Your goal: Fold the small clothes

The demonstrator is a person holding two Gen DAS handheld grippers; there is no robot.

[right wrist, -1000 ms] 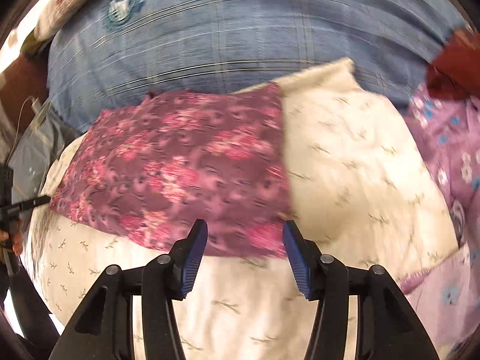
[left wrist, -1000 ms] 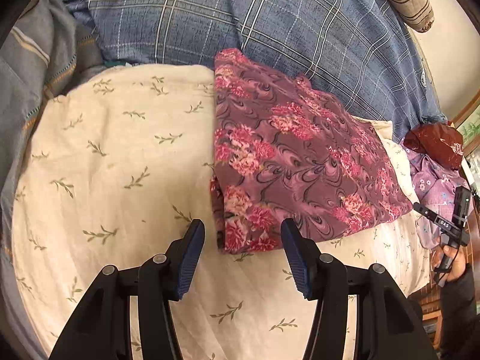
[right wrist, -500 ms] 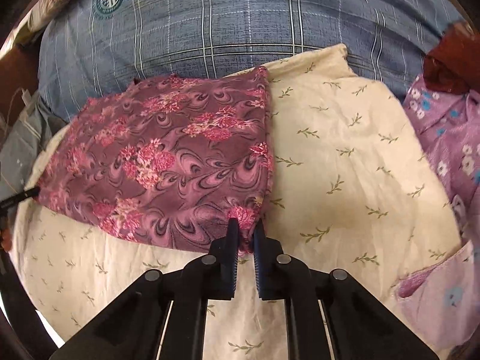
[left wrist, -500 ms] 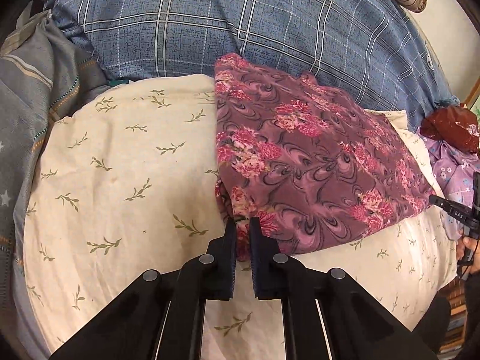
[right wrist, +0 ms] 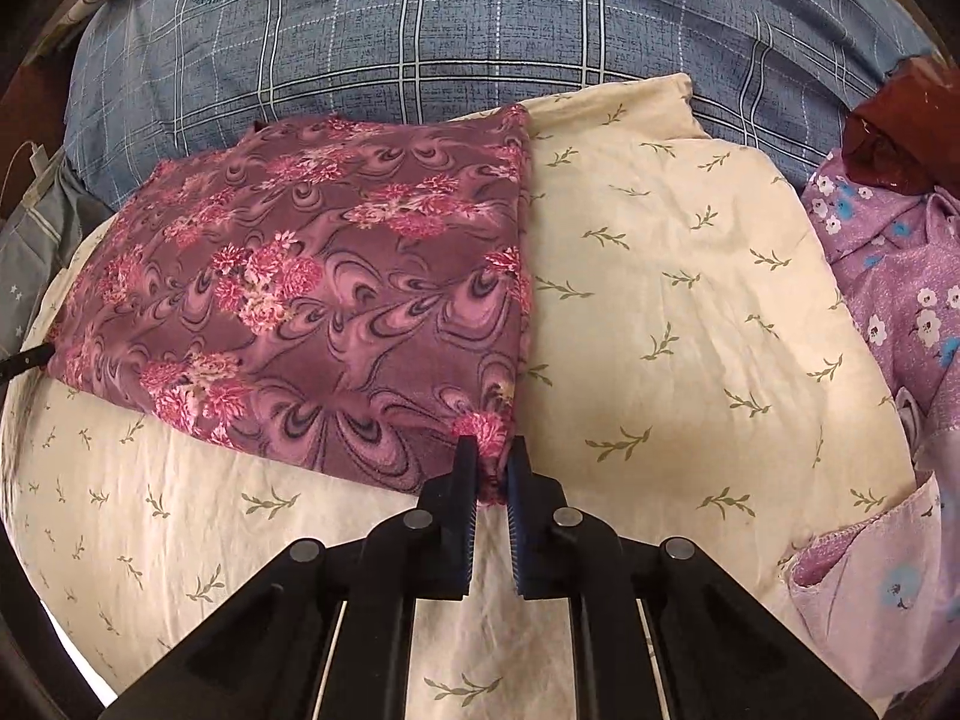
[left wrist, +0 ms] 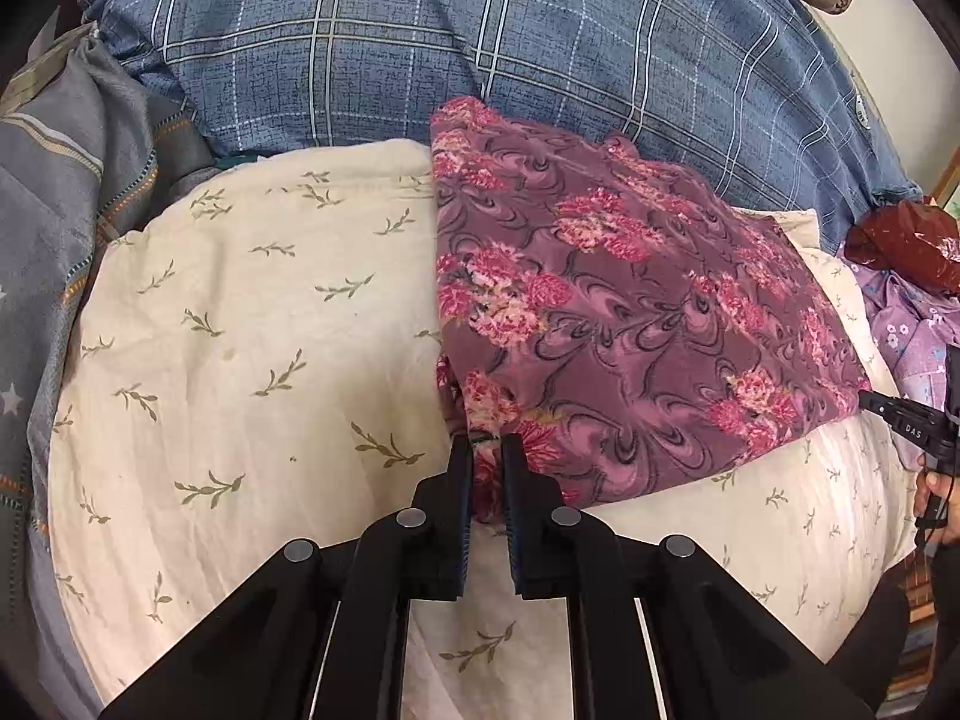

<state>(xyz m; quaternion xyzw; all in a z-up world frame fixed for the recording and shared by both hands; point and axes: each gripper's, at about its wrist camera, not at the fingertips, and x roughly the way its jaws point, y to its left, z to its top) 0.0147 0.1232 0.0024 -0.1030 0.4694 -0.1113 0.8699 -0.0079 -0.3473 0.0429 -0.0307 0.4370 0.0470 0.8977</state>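
Left wrist view
Cloth: floral maroon garment (left wrist: 630,324), folded flat on cream leaf-print pillow (left wrist: 252,324), spread from centre toward 3 o'clock.
Grip: left gripper (left wrist: 486,447) pinched nearly shut on near-left corner, fabric bunched between pads.
Handling: probably light, limp, several layers thick at corner; likely to sag once lifted.

Right wrist view
Cloth: same garment, centre toward 9 o'clock.
Grip: right gripper (right wrist: 493,450) jaws opening slightly, near-right corner between pads, pressed.
Hold: both near corners, deep enough to catch all layers.
Beside: lilac flowered clothes (right wrist: 894,300) at 3 o'clock.
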